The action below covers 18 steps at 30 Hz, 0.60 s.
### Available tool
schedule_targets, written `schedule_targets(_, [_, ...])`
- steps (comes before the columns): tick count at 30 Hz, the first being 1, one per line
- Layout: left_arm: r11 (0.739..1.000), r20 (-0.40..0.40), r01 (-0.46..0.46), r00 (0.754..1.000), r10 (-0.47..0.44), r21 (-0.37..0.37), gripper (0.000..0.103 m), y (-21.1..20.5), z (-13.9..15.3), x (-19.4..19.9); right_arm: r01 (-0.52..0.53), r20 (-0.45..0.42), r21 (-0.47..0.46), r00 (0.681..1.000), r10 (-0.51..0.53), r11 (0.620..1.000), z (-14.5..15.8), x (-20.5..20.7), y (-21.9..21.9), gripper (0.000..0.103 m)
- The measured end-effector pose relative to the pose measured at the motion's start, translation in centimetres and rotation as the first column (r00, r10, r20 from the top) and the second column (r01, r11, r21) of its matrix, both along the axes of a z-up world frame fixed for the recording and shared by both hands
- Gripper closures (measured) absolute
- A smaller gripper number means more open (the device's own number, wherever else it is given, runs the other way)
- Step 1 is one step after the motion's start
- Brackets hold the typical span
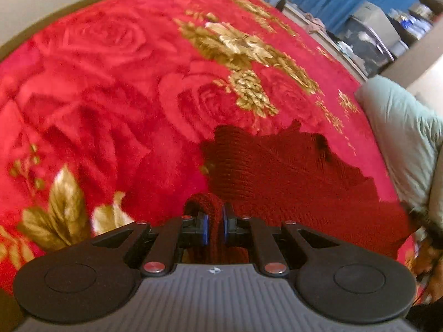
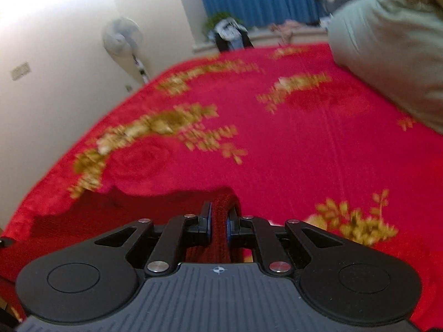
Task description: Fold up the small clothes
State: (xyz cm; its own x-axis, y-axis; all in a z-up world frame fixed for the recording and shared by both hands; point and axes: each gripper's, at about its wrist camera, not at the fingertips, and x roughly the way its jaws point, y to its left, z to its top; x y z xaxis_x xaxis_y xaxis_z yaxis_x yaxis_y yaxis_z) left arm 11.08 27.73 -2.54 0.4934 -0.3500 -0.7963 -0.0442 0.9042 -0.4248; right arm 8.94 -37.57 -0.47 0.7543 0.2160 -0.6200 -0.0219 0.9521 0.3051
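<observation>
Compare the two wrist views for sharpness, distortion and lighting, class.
Left wrist view: fairly sharp; the blanket shows crisp roses, its edges bowed by the fisheye. Right wrist view: motion blur smears the gold flowers, though the right gripper stays crisp; the wall is washed out bright.

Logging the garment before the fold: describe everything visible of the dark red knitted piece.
The dark red knitted garment looks like ribbed wool, darker than the red floral blanket it lies on. In the left wrist view most of it spreads rumpled across the blanket, near a pale green pillow. A bunched edge is pinched in the left gripper; another is clamped in the right gripper. Its full shape is unclear.
</observation>
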Motion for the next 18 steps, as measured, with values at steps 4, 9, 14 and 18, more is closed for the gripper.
schedule_targets(4, [0.998,0.034,0.049,0.998,-0.051,0.05,0.091,-1.0,0.1,0.2,-0.002,-0.052,-0.041,0.999,0.0,0.999,-2.3,0.2,0.7,0.094])
schedule_targets(9, [0.996,0.048,0.062,0.997,-0.065,0.056,0.091,-1.4,-0.1,0.3,0.009,-0.041,-0.045,0.999,-0.011,0.999,-2.1,-0.2,0.9,0.094])
schedule_targets(14, [0.998,0.157,0.06,0.985,-0.065,0.032,0.091,-1.7,1.6,-0.4,0.056,-0.008,-0.021,0.998,-0.056,0.998,-1.0,-1.6,-0.3,0.094])
schedule_targets(18, [0.994,0.139,0.069,0.987,-0.08,0.081,0.089,-2.7,1.5,0.0,0.079,-0.062,-0.013,0.995,-0.08,0.997,-2.0,-1.3,-0.7,0.094])
